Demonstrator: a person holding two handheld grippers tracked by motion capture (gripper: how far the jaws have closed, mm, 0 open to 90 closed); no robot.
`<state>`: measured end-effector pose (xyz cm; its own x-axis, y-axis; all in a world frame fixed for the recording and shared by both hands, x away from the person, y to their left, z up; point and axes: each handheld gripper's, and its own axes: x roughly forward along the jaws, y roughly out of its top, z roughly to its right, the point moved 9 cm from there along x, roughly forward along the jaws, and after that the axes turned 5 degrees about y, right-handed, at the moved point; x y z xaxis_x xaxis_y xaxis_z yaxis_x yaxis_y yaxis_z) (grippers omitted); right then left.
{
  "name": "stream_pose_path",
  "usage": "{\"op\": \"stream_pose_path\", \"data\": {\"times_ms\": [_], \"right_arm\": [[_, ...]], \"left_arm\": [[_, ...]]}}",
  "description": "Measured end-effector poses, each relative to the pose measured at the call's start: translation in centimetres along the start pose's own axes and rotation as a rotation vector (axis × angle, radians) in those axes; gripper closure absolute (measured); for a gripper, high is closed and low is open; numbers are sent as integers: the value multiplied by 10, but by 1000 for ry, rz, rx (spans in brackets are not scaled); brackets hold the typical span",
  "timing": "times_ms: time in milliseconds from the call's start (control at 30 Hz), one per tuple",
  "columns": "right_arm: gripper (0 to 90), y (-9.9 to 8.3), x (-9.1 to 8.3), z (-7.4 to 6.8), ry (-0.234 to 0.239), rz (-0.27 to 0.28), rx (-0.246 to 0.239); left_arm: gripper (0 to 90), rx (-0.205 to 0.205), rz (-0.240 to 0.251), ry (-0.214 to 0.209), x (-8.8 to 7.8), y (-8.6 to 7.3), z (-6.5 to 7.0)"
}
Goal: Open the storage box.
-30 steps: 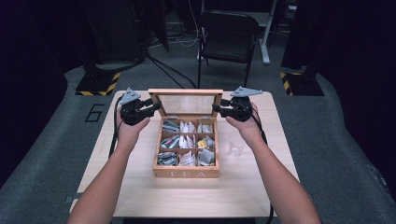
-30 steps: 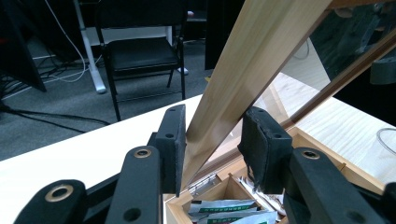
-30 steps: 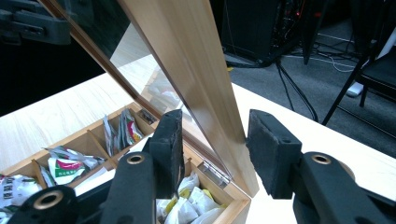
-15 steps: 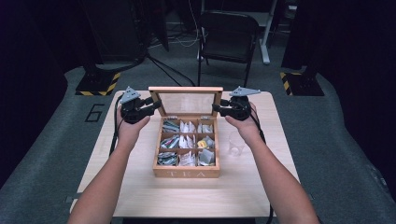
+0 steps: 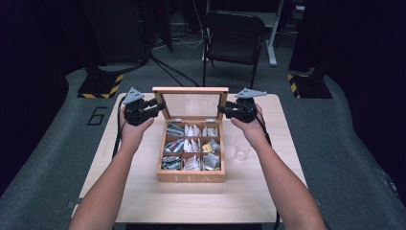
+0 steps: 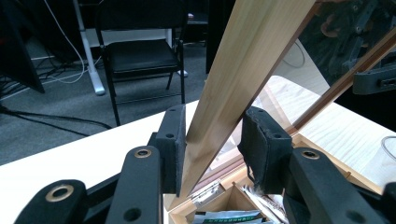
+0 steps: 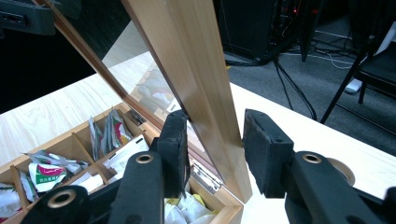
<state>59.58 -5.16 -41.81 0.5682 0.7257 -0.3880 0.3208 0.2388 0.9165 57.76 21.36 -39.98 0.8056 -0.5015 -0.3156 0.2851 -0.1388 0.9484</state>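
A wooden tea box (image 5: 191,178) stands mid-table with its glass-paned lid (image 5: 190,89) raised upright. Its compartments hold several tea bags (image 5: 191,146). My left gripper (image 5: 160,105) is shut on the lid's left edge. In the left gripper view both pads of the left gripper (image 6: 212,140) press the lid's wooden frame (image 6: 243,70). My right gripper (image 5: 222,109) is shut on the lid's right edge. In the right gripper view the right gripper (image 7: 215,140) clamps the wooden frame (image 7: 196,60) just above the hinge.
A clear plastic cup (image 5: 242,146) stands on the table right of the box, under my right forearm. A black folding chair (image 5: 234,33) stands beyond the table's far edge. Bare tabletop (image 5: 191,201) lies in front of the box.
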Motion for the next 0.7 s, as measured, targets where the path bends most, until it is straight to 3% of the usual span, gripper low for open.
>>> {"op": "stream_pose_path", "data": {"times_ms": [133,300,400,700], "right_arm": [[611,1,1,1,5,-15,11],[621,4,3,3,0,-35,-13],[623,5,4,4,-3,-32,-6],[625,7,7,8,-3,-26,20]], "left_arm": [[611,-3,4,2,2,1,-1],[608,-13,9,0,4,2,-3],[602,-33,19,-3,4,4,-3],[578,-39,7,12,7,0,-8]]}}
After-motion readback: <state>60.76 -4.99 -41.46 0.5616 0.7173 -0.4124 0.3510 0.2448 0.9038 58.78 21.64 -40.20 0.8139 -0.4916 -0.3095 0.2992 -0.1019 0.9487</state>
